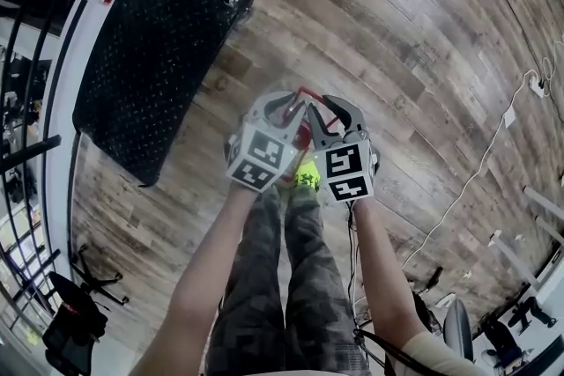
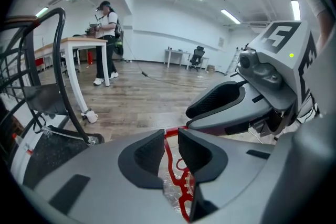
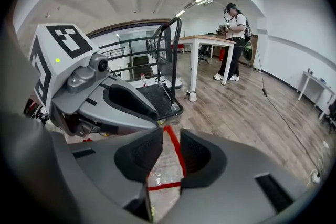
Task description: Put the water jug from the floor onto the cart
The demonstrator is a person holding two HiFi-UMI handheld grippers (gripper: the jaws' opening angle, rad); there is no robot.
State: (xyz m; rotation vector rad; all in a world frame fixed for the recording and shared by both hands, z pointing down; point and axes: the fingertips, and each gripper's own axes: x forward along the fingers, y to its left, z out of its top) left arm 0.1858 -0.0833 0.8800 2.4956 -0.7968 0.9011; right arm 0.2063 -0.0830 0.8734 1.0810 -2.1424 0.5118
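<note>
The water jug [image 3: 165, 171] is clear plastic with a thin red handle [image 3: 175, 145]. It stands low on the wooden floor, just in front of my feet. In the head view only the red handle [image 1: 304, 92] shows, the rest hidden under both grippers. My left gripper [image 1: 286, 108] and right gripper [image 1: 328, 112] sit side by side over it. The red handle [image 2: 169, 153] runs through the gap of the left gripper [image 2: 170, 141] with room beside it. The right gripper [image 3: 171, 147] also straddles the handle with slack. The black cart [image 1: 150, 57] lies to the left.
The cart's upright push handle [image 3: 173, 60] and a railing [image 1: 35, 57] stand beyond it. A white cable [image 1: 476, 176] trails over the floor at right. A person [image 3: 233, 42] stands at a white-legged table [image 3: 195, 68] further off. Chair bases [image 1: 88, 295] sit near my legs.
</note>
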